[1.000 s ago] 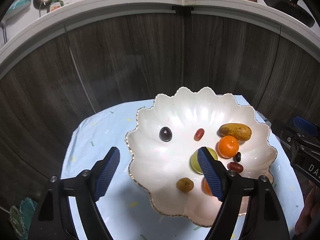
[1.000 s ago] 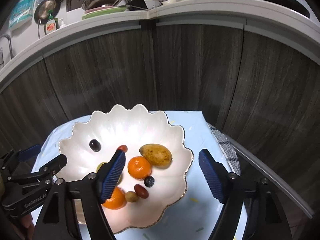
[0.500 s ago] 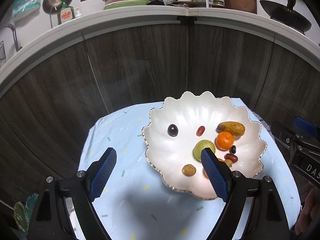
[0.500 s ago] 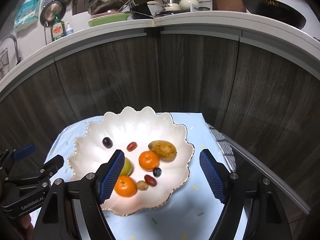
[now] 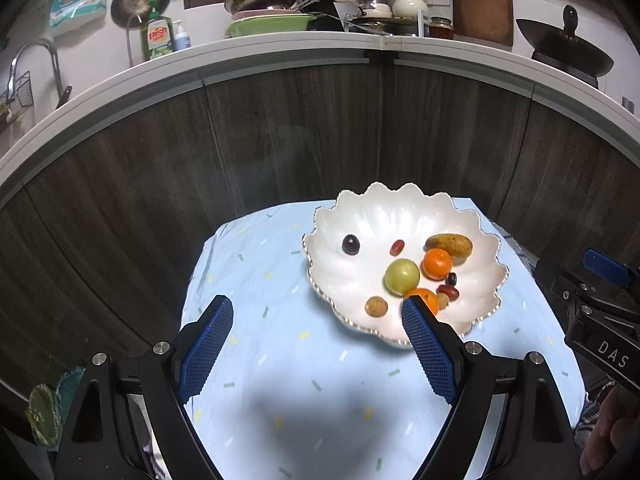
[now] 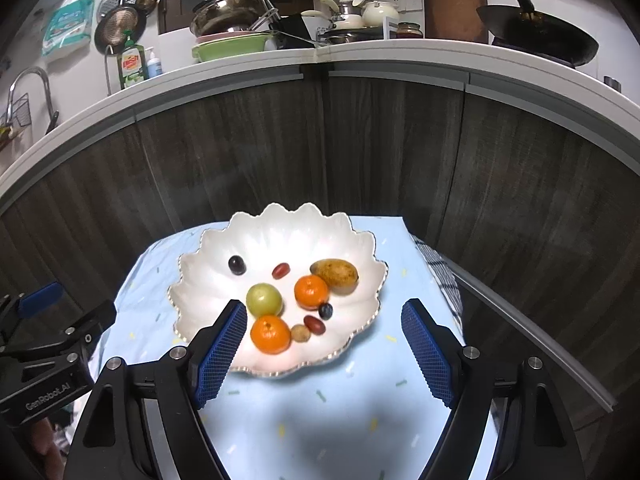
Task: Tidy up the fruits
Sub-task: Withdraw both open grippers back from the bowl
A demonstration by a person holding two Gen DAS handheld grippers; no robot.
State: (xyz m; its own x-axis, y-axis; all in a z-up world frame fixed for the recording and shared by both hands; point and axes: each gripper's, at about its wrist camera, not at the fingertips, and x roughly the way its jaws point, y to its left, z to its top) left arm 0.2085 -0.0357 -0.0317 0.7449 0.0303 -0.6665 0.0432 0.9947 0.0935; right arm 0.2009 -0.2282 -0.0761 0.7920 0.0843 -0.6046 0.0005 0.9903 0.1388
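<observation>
A white scalloped bowl (image 5: 476,236) (image 6: 208,252) sits on a light blue cloth (image 5: 280,280) (image 6: 320,400). In it lie a green round fruit (image 5: 401,276) (image 6: 264,299), two oranges (image 5: 437,264) (image 6: 311,290), a yellow-brown mango (image 5: 448,244) (image 6: 335,276), a dark grape (image 5: 350,244) (image 6: 236,265), red dates (image 5: 397,247) (image 6: 281,270) and small brown fruits (image 5: 376,306) (image 6: 300,333). My left gripper (image 5: 318,340) is open and empty, above the cloth in front of the bowl. My right gripper (image 6: 324,344) is open and empty, in front of the bowl.
Dark wood cabinet fronts (image 5: 280,140) rise behind the small table. A white counter (image 6: 360,50) above holds pans, dishes and soap. A checked towel (image 6: 440,276) hangs at the table's right edge. The other gripper shows at each view's side (image 5: 592,300) (image 6: 48,344).
Both grippers have pulled back and up from the bowl. The bowl now looks smaller and farther. The fruits have not moved.
</observation>
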